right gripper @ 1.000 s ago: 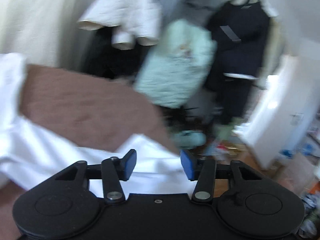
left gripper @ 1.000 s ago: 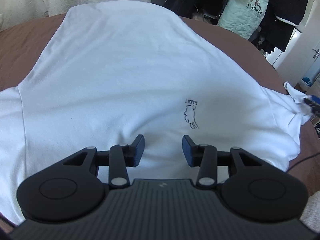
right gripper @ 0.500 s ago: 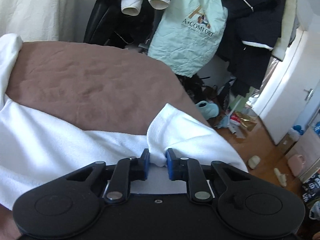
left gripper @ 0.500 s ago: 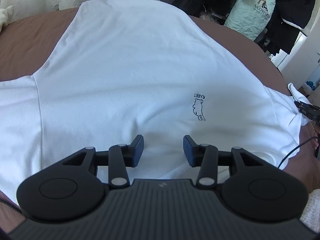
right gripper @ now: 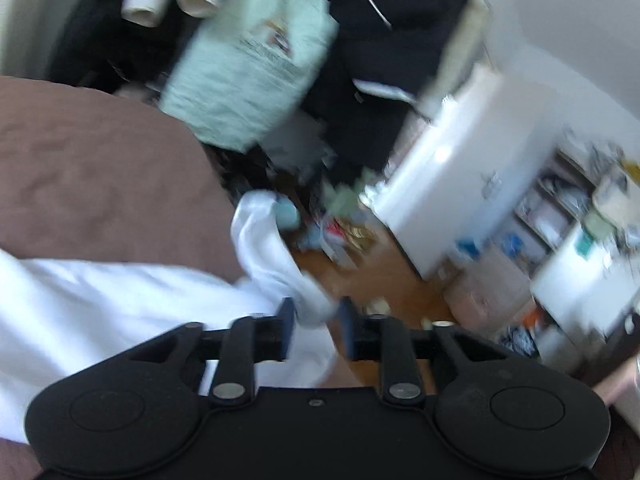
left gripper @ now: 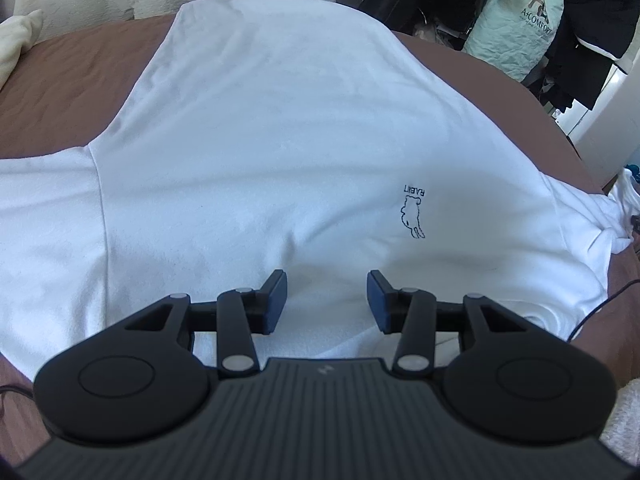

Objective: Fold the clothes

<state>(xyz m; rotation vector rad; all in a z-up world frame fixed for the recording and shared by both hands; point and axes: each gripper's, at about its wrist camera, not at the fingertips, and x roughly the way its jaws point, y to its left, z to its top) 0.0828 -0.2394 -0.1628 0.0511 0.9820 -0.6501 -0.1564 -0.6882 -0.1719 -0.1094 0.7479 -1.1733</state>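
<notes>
Across the brown bed (left gripper: 72, 68) the white T-shirt (left gripper: 260, 152) lies flat, hem away from the left gripper (left gripper: 326, 300), whose fingers gape empty above its chest. The right gripper (right gripper: 316, 320), nearer the sleeve (right gripper: 264, 248), looks partly closed around that bunched cloth.

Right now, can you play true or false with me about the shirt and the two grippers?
1. The white cotton T-shirt lies spread on a brown bedspread. True.
2. The left gripper is clamped on the T-shirt. False: it is open, with its fingers apart above the cloth.
3. A small animal drawing is printed on the T-shirt. True.
4. The right gripper holds nothing. False: a bunched white sleeve end sits between its fingers.
5. The T-shirt is already folded into a neat square. False: it lies unfolded.
</notes>
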